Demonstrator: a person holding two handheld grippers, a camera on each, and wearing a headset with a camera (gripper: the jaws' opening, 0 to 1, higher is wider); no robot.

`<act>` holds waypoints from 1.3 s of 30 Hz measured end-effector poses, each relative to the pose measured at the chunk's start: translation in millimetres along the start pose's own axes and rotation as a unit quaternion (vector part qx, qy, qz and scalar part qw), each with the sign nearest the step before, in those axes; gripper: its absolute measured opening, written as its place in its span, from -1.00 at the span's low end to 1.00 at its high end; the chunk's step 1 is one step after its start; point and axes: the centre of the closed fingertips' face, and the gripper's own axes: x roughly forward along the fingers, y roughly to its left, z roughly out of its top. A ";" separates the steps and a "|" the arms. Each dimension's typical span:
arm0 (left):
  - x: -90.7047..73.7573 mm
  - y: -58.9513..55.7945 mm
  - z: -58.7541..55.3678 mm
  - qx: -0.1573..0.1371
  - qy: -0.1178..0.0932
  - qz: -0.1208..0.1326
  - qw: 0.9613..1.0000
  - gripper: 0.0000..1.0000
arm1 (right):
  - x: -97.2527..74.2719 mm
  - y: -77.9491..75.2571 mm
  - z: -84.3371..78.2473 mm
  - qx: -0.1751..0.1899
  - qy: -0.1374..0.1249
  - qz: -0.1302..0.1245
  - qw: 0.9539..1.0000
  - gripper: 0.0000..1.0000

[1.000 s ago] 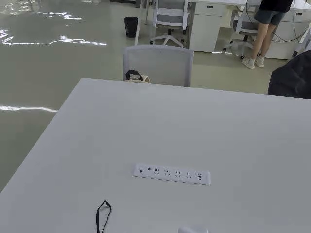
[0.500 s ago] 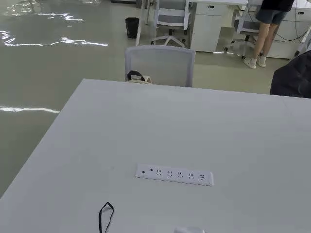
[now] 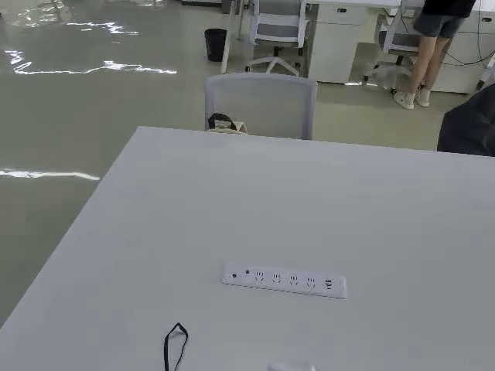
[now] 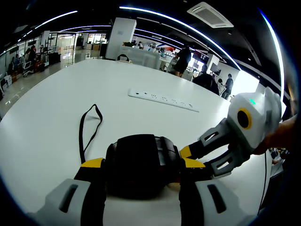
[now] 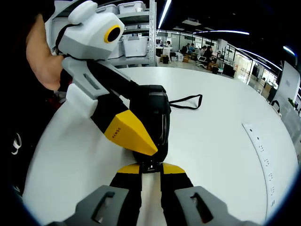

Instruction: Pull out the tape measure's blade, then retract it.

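In the left gripper view my left gripper (image 4: 141, 175) is shut on the black tape measure (image 4: 138, 157), its yellow-tipped jaws pressed on both sides of the case. My right gripper (image 4: 188, 157) comes in from the right, its tips at the case's edge. In the right gripper view my right gripper (image 5: 150, 168) is shut on the blade's end, right at the mouth of the tape measure (image 5: 153, 110). No length of blade shows between them. The left gripper (image 5: 141, 127) holds the case from the left. The black wrist strap (image 5: 186, 101) lies on the table (image 3: 363, 209), also in the head view (image 3: 175, 346).
A white power strip (image 3: 284, 280) lies across the middle of the table. A grey chair (image 3: 261, 104) stands at the far edge, and a person (image 3: 428, 46) stands far back on the right. The table's left edge runs diagonally, with floor beyond it.
The head camera has drifted a little, so the picture has shifted. The strap and the power strip lie where they were.
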 end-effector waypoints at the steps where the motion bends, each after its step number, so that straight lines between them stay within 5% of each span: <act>1: 0.0 1.2 -0.5 0.002 -0.001 0.000 1.000 0.19 | -0.1 0.2 0.0 -0.003 -0.001 0.001 1.000 -0.74; 16: 1.6 -0.1 -3.9 0.013 0.004 -0.015 1.000 0.23 | 1.7 2.2 -2.2 -0.014 0.005 0.006 1.000 -0.70; 27: 3.5 -1.6 -9.8 0.026 0.030 -0.029 0.999 0.23 | -7.5 0.4 0.9 0.018 -0.005 -0.025 1.000 -0.49; 39: -9.3 -7.7 -8.3 0.084 0.045 -0.077 0.992 0.37 | -27.1 7.0 15.4 0.060 -0.032 -0.071 0.995 -0.21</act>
